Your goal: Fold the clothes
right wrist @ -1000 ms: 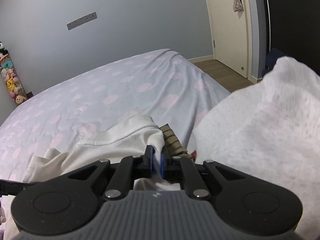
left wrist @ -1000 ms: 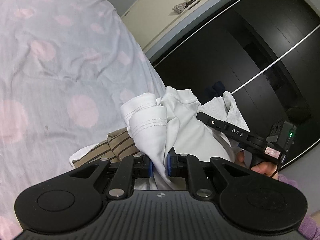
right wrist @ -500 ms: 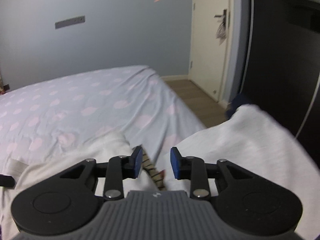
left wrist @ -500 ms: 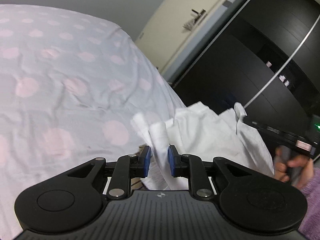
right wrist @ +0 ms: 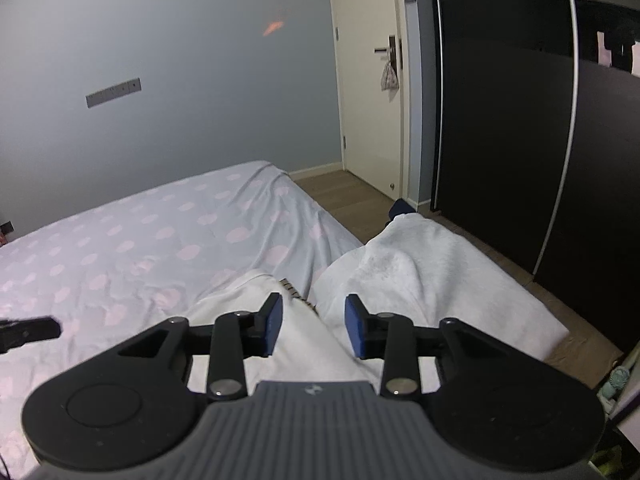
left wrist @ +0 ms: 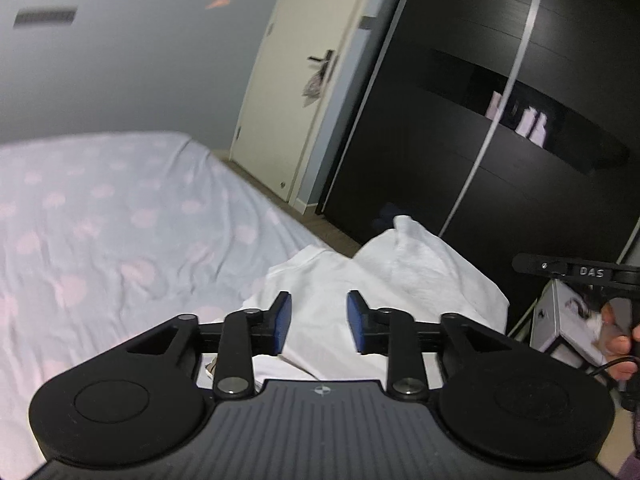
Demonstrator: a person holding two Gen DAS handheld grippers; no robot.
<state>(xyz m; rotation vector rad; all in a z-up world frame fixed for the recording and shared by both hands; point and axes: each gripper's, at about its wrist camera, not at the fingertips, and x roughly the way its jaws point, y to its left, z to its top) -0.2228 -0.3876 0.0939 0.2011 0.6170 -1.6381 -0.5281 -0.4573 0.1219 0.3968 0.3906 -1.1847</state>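
A white garment (left wrist: 320,276) lies crumpled at the near right edge of the bed, below both grippers. My left gripper (left wrist: 318,322) hovers above it, its jaws opening; nothing is pressed between the blue pads (left wrist: 280,320). The right wrist view shows my right gripper (right wrist: 314,324) over the same white garment (right wrist: 296,344), jaws also opening and holding nothing. A brown-striped cloth (right wrist: 296,294) peeks out from under the garment. In the left wrist view the right gripper (left wrist: 524,264) appears from the side at far right, held by a hand (left wrist: 616,344).
A fluffy white towel (right wrist: 420,272) is heaped beside the garment at the bed's edge. The bedsheet (right wrist: 160,240) with pink dots stretches left. A black sliding wardrobe (right wrist: 520,140) and a cream door (right wrist: 372,100) stand past a strip of wooden floor (right wrist: 352,200).
Both grippers were shut on folds of the white garment; their jaws have opened and let it go. Both have risen and drawn back, so more of the room shows.
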